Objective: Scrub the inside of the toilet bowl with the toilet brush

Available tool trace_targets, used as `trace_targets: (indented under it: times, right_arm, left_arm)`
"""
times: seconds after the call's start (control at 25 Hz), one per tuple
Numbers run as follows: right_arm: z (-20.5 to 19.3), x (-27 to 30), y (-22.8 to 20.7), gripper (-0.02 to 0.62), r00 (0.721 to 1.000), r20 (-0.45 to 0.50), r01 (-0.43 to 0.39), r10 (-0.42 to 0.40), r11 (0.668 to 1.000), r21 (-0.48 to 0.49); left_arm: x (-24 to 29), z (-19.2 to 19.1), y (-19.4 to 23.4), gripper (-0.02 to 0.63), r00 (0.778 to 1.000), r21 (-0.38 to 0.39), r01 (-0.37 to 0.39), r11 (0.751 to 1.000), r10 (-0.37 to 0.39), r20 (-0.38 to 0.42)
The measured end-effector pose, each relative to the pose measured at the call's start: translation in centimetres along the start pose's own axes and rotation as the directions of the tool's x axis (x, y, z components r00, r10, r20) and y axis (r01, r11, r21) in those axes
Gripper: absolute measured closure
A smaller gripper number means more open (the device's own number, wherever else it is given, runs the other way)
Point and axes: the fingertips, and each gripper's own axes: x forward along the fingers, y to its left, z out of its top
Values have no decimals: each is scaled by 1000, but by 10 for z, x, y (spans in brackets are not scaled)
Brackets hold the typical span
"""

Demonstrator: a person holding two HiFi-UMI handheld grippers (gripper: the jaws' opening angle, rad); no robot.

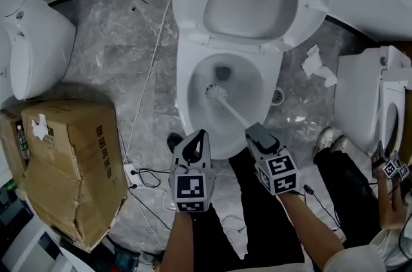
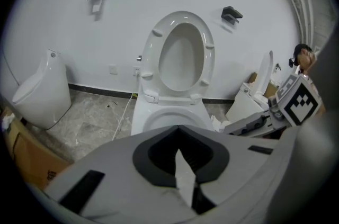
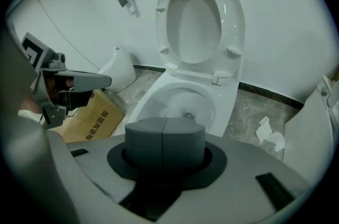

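Scrubbing is in hand: the right tool [image 1: 253,131] grips the brush [image 1: 216,93] down in the bowl [image 1: 250,81], the left tool [image 1: 201,136] hangs closed nearby, and next comes sweeping round the wall.

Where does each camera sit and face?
Head view: on the person's head, steeply down at the toilet bowl; forearms, legs, left hand-held gripper, right hand-held gripper show.
Left gripper view: on the left one, facing the raised seat; its jaws.
Right gripper view: on the right one, facing the bowl; jaws gripping the toilet brush.
All show that bowl.
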Motion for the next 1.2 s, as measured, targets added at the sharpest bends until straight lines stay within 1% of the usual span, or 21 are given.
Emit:
trace_targets:
  times: [0.08, 0.16, 0.28, 0.4, 0.56, 0.8, 0.96, 1.08, 1.2]
  right_arm:
    - [-8, 4, 6, 423, 1000, -16, -15, 14, 999, -31]
    - [-16, 12, 10, 425, 999, -34, -14, 12, 997, -73]
    - [-26, 19, 13, 424, 998, -69, -6, 0, 996, -93]
    - [-31, 27, 12, 423, 994, -108, -17, 3, 992, -124]
    - [-25, 44, 19, 423, 990, -137, -55, 32, 984, -169]
    - [-13, 59, 26, 423, 988, -148, -74, 41, 972, -225]
    - [-8, 62, 21, 423, 986, -159, -83, 48, 972, -220]
    - [-5, 66, 21, 423, 985, -166, -82, 46, 973, -215]
    - [2, 71, 23, 423, 986, -164, -74, 38, 973, -218]
  left_arm:
    - [0, -5, 10, 578, 1000, 5, -16, 1000, 16, -2]
    - [2, -9, 21, 578, 999, 4, -39, 999, 39, -2]
    - [-3, -13, 29, 578, 998, -31, -67, 997, 67, -2]
    - [-3, -16, 28, 578, 997, -52, -75, 996, 75, 1]
    - [-1, -18, 30, 578, 995, -92, -96, 991, 97, 8]
    - [3, -26, 36, 578, 993, -157, -113, 981, 118, 20]
    - [2, -36, 46, 578, 991, -197, -126, 972, 130, 11]
    - [-1, -39, 52, 578, 990, -205, -135, 969, 138, 0]
    - [-2, -33, 57, 578, 990, -201, -140, 970, 143, 2]
